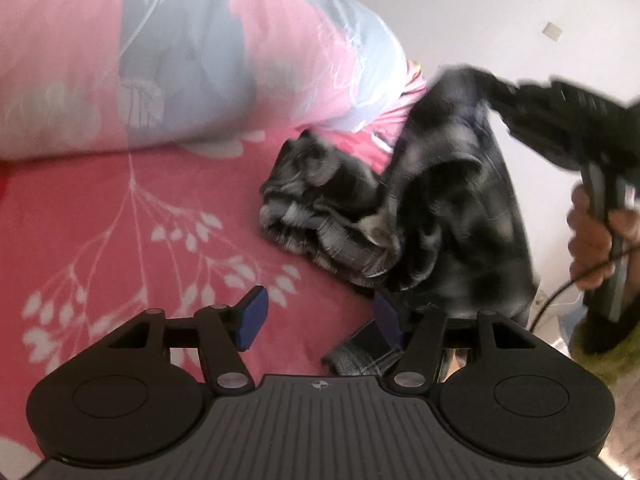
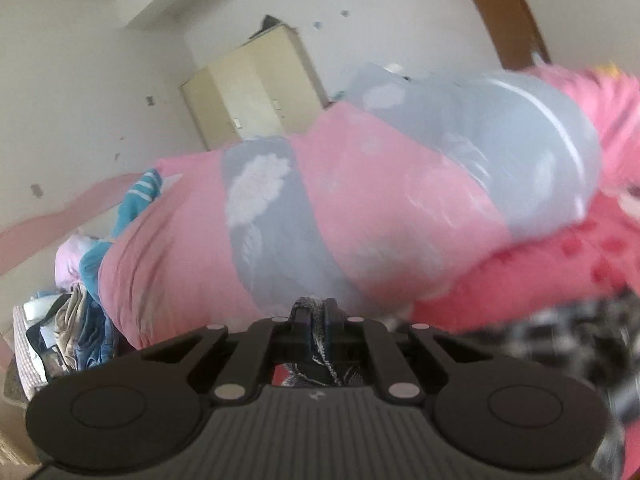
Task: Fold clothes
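A dark grey plaid garment (image 1: pixel 436 216) hangs bunched over the pink floral bedsheet (image 1: pixel 120 220), blurred by motion. My right gripper (image 1: pixel 506 90) holds its top edge up at the upper right, with a hand (image 1: pixel 592 236) on the handle. In the right wrist view the right gripper (image 2: pixel 314 312) is shut on a fold of the plaid cloth (image 2: pixel 320 350), and more of the cloth blurs past at the lower right. My left gripper (image 1: pixel 320 316) stands open low over the sheet, its blue pads (image 1: pixel 252 316) wide apart. A lower corner of the garment lies by its right finger.
A rolled pink and grey quilt (image 1: pixel 180 60) lies along the far side of the bed, also filling the right wrist view as the quilt (image 2: pixel 320 200). Behind it stand a beige wardrobe (image 2: pixel 256 80) and white walls. A heap of other clothes (image 2: pixel 76 320) sits at the left.
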Tool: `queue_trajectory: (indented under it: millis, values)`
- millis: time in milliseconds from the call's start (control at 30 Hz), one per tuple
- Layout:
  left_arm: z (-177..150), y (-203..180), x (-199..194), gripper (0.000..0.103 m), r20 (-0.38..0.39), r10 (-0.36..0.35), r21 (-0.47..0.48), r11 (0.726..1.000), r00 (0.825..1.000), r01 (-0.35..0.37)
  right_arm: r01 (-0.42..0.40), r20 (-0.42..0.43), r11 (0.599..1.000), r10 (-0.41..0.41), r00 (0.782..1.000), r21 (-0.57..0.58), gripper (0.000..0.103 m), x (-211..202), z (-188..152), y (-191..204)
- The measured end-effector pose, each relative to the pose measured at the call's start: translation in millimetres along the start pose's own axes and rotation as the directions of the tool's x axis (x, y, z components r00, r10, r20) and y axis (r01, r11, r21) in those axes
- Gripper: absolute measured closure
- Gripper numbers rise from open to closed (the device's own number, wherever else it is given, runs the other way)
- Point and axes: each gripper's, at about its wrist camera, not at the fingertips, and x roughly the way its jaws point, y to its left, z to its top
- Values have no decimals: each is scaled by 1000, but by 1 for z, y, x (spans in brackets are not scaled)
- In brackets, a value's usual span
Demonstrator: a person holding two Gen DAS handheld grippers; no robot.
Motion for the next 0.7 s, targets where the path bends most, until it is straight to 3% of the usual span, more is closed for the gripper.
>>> queue_trajectory:
  millis: [133, 367, 433, 700]
  values:
    - [7, -10, -5, 25, 72, 17, 61, 998, 997, -21, -76, -27, 996, 75, 997, -49, 98, 21, 13, 25]
    - [11, -7, -11, 24, 134, 78, 79, 993, 988, -89, -183, -30, 981, 182, 983, -62, 98, 32, 7, 53]
    - [9, 1, -12, 24, 121, 68, 41, 996, 990, -73, -203, -34, 978, 202, 979, -40, 98, 34, -2, 55]
    - [5, 0, -25, 24, 175, 50, 53, 997, 983, -60, -190, -63, 980, 193, 979, 52, 98, 52, -28, 44]
